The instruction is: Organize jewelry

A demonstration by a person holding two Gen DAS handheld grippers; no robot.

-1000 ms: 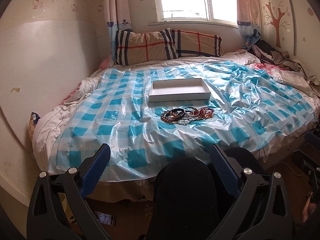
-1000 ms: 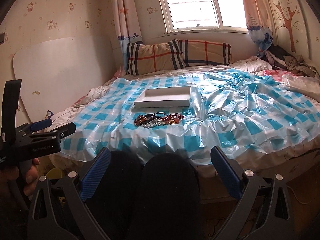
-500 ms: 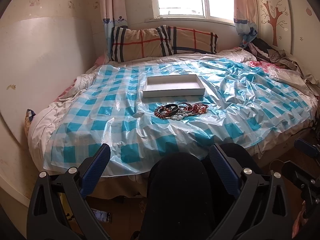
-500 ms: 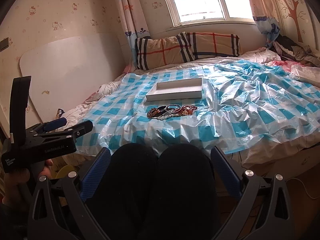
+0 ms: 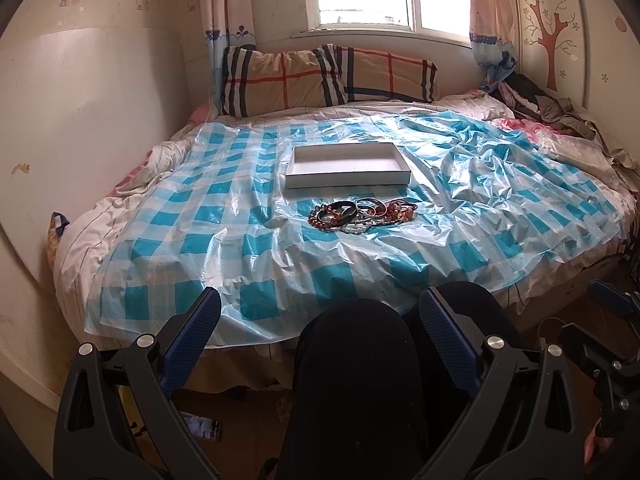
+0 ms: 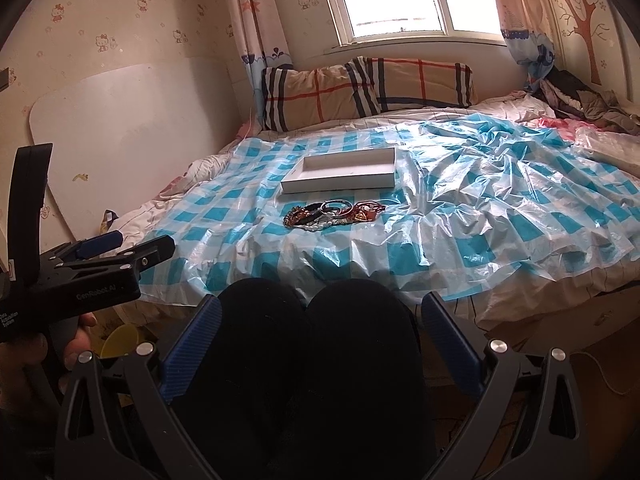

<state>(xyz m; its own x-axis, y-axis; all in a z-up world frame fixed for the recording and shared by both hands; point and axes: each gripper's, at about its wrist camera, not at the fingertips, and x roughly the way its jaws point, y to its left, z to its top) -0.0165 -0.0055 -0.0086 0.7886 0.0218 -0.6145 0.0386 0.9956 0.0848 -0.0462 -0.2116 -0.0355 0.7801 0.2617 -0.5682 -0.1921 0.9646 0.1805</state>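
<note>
A pile of bracelets and bangles (image 5: pixel 362 215) lies on the blue-checked plastic sheet (image 5: pixel 200 240) on the bed, just in front of an empty white shallow box (image 5: pixel 347 165). The pile (image 6: pixel 332 213) and the box (image 6: pixel 340 176) also show in the right wrist view. My left gripper (image 5: pixel 320 312) is open and empty, held low over the person's knees, well short of the pile. My right gripper (image 6: pixel 320 312) is open and empty, also low over the knees. The left gripper's body shows at the left of the right wrist view (image 6: pixel 80 276).
Two plaid pillows (image 5: pixel 328 76) lie at the head of the bed under the window. Crumpled clothes (image 5: pixel 540 100) sit at the far right. A white board (image 6: pixel 128 140) leans on the left wall. A phone (image 5: pixel 200 428) lies on the floor.
Both views have shifted slightly as the grippers rose a little; the bed now sits lower and nearer in view. The jewelry and box have not moved. Both grippers stayed open.
</note>
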